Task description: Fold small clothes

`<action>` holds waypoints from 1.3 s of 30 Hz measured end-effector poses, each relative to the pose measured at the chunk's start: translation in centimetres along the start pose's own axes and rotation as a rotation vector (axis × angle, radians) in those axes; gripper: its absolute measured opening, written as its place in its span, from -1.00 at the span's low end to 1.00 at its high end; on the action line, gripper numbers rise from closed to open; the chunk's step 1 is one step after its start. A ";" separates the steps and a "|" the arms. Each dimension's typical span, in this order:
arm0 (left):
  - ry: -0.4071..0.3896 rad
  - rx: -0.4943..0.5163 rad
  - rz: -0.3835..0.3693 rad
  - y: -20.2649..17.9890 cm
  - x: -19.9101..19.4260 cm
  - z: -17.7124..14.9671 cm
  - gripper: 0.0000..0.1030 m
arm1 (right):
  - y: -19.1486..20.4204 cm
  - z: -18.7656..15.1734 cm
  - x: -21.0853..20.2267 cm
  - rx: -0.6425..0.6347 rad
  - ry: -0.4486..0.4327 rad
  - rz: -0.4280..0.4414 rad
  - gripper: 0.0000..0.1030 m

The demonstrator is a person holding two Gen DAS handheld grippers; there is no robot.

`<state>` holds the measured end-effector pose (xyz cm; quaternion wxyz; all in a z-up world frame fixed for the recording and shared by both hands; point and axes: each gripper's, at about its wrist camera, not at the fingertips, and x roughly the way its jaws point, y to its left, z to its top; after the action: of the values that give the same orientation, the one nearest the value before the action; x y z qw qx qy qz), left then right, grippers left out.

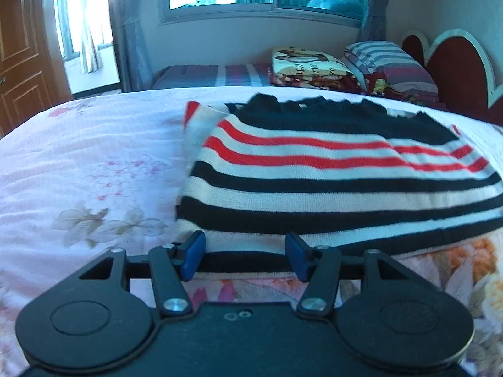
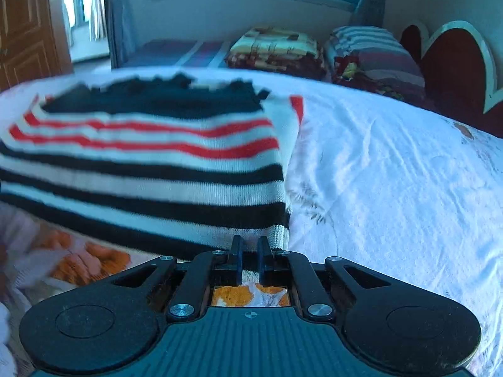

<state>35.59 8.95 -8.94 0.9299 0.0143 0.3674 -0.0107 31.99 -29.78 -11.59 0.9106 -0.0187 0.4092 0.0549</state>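
Observation:
A small knitted sweater (image 1: 330, 169) with black, white and red stripes lies folded on the floral bedspread (image 1: 88, 163). My left gripper (image 1: 245, 254) is open, its blue pads (image 1: 191, 257) on either side of the sweater's near left hem. In the right wrist view the same sweater (image 2: 151, 163) fills the left half. My right gripper (image 2: 250, 251) is shut on the white ribbed hem at the sweater's near right corner and holds that edge slightly raised off the bed (image 2: 393, 172).
Beyond the bed stand folded patterned blankets (image 1: 308, 66), a striped pillow (image 1: 386, 59) and a red heart-shaped headboard (image 1: 456, 66). A wooden door (image 1: 22, 62) is at the far left, windows with curtains behind. Bare bedspread lies left of the sweater in the left wrist view.

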 end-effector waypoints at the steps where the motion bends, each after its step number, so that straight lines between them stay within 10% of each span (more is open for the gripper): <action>1: -0.029 -0.009 0.015 0.1 -1.1 -0.1 0.19 | -0.1 0.0 -0.8 0.010 -0.025 0.008 -0.86; 4: -0.082 -0.118 0.024 1.5 -3.9 -1.6 0.34 | 0.1 -0.2 -3.0 0.028 -0.092 0.053 -0.86; 7: -0.012 -0.349 -0.110 3.9 -3.0 -3.7 -0.04 | 0.6 0.0 -3.8 0.055 -0.112 0.142 -0.86; 13: -0.090 -0.715 -0.290 7.0 1.2 -4.3 0.00 | 3.4 2.4 -2.9 0.089 -0.131 0.252 -0.87; 19: -0.155 -0.754 -0.295 6.6 4.8 -2.1 -0.04 | 7.9 5.9 2.0 0.049 -0.133 0.302 -0.87; 24: -0.130 -0.817 -0.270 7.0 6.7 -1.2 -0.60 | 11.9 7.3 5.8 -0.022 -0.134 0.287 -0.87; 30: -0.223 -0.926 -0.417 8.6 5.0 -2.3 -0.71 | 14.6 6.5 8.6 -0.155 -0.103 0.209 -0.87; 39: -0.136 -0.906 -0.383 8.9 5.7 -1.5 -0.72 | 12.9 6.9 9.7 -0.060 -0.104 0.249 -0.87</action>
<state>39.02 17.81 -13.76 0.8459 -0.4597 0.2697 -0.0213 42.06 -15.54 -14.13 0.9157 0.0081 0.3589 0.1806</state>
